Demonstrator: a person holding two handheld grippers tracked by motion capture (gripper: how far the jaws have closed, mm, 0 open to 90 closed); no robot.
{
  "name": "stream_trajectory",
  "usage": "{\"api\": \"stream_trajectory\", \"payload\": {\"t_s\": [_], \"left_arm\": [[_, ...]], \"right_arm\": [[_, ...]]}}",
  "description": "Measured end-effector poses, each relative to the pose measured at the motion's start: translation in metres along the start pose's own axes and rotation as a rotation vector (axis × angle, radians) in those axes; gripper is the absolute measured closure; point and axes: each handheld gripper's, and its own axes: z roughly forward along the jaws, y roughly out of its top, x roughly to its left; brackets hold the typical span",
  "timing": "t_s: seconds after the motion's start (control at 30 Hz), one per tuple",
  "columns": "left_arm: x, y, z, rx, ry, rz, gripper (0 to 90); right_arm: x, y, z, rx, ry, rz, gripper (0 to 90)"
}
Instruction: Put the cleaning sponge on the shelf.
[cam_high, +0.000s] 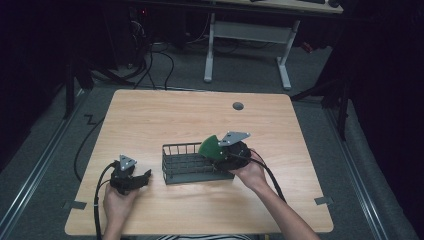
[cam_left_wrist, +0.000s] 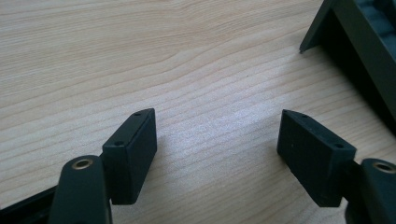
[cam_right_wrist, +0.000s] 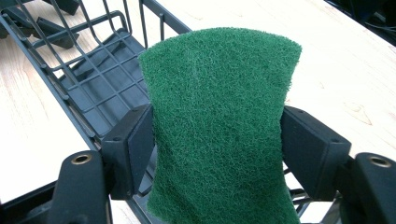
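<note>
The right gripper (cam_right_wrist: 217, 140) grasps a green scouring pad (cam_right_wrist: 219, 126) above the wire basket (cam_high: 175, 150) at the table's (cam_high: 150, 115) middle; the left gripper (cam_left_wrist: 217, 156), released, rests near the front left corner.

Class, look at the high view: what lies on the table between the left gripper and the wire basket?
Nothing: between the left gripper and the wire basket is only bare wooden table. The left gripper view shows the same, its open jaws over bare wood.
</note>
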Motion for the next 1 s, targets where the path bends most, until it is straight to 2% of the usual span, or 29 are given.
{"api": "stream_trajectory", "payload": {"t_s": [0.03,0.1,0.3,0.37,0.4,0.43,0.53,0.57,0.77,0.8,0.93,1.0], "left_arm": [[0.000,0.000,0.000,0.000,0.000,0.000,29.0],[0.000,0.000,0.000,0.000,-0.001,0.000,29.0],[0.000,0.000,0.000,0.000,-0.003,0.001,28.9],[0.000,0.000,0.000,0.000,-0.003,0.001,28.9],[0.000,0.000,0.000,0.000,-0.004,0.000,28.9],[0.000,0.000,0.000,0.000,-0.004,0.000,28.9],[0.000,0.001,0.001,0.000,-0.004,0.000,28.9],[0.000,0.000,0.001,0.000,-0.004,0.000,28.9],[0.000,0.001,0.001,0.000,-0.003,0.000,28.9],[0.000,0.001,0.001,0.000,-0.003,0.000,29.0],[0.000,0.000,0.001,0.000,-0.002,0.000,29.1],[0.000,0.001,0.001,0.000,-0.002,0.000,29.2]], "right_arm": [[-0.002,-0.004,0.003,0.002,0.014,0.025,28.1],[-0.003,-0.006,0.004,-0.004,0.015,0.033,26.7],[0.001,-0.003,0.002,-0.013,-0.005,0.016,20.4],[0.000,-0.004,0.000,-0.024,0.008,0.031,18.1],[-0.004,-0.006,-0.002,-0.050,0.059,0.059,17.2],[-0.004,-0.006,-0.003,-0.054,0.064,0.064,17.2],[-0.006,-0.006,-0.005,-0.062,0.069,0.058,17.4],[-0.008,-0.007,-0.006,-0.076,0.089,0.071,18.3],[-0.008,-0.008,-0.011,-0.104,0.095,0.084,20.1],[-0.008,-0.008,-0.015,-0.133,0.104,0.097,22.5],[-0.009,-0.011,-0.020,-0.167,0.087,0.106,27.8],[-0.011,-0.015,-0.022,-0.160,0.076,0.115,28.0]]}}
